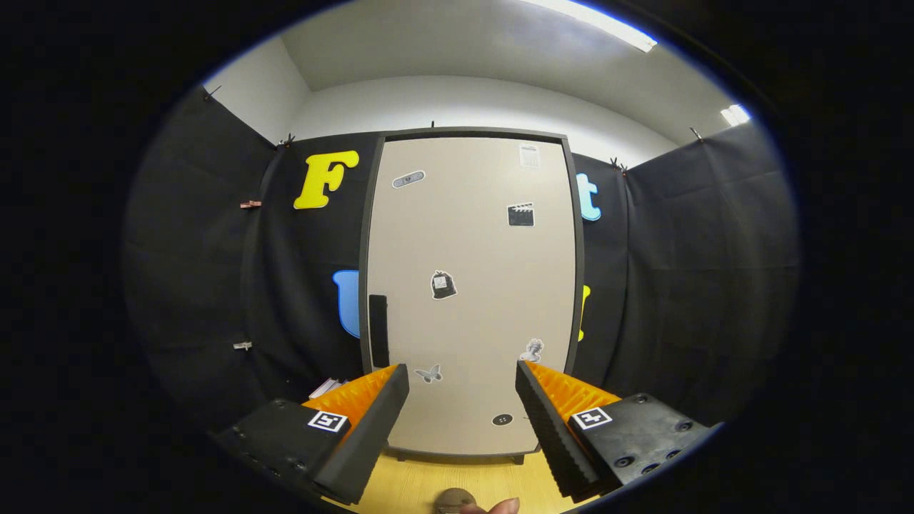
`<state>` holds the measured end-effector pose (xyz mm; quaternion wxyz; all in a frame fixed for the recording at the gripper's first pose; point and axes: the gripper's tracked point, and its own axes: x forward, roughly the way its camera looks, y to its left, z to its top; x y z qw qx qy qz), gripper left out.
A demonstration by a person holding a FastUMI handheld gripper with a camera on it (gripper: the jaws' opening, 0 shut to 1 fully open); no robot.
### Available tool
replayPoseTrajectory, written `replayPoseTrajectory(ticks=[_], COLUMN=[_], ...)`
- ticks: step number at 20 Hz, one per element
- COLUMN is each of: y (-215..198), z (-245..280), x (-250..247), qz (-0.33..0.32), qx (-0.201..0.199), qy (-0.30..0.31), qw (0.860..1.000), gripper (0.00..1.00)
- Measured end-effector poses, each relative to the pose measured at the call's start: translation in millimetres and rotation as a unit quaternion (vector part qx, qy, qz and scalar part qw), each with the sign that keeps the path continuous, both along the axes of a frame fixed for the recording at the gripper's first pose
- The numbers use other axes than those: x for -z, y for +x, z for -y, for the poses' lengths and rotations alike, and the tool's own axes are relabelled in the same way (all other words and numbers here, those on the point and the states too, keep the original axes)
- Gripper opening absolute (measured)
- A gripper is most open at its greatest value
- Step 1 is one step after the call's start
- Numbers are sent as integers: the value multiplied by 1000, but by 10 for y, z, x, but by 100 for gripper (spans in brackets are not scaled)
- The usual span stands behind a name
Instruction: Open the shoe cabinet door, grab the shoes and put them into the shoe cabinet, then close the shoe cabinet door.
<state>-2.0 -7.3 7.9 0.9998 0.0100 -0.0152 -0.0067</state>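
Observation:
The shoe cabinet [471,214] stands upright beyond my fingers, a tall pale door in a dark frame, shut. Its door carries several small stickers. A dark vertical handle [378,330] sits on the door's left edge, just above and beyond my left finger. My gripper [463,371] is open, held some way back from the door, with nothing between its fingers. Down between the fingers, close to me, a rounded grey-brown thing [454,498] pokes in; I cannot tell if it is a shoe.
The cabinet stands on a light wooden floor [414,482]. Black cloth walls close in left and right of it. Some pale papers [327,387] lie at the cabinet's lower left, behind my left finger. A fingertip [503,507] shows at the bottom.

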Motion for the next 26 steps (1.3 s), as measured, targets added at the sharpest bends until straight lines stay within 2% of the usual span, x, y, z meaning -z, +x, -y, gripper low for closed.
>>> replayPoseTrajectory(ticks=[17, 26], y=[51, 276], z=[-62, -494], x=[30, 131], qz=[-2, -7], qx=[3, -23], qy=[-3, 5], qw=[1000, 1000], gripper=[98, 98])
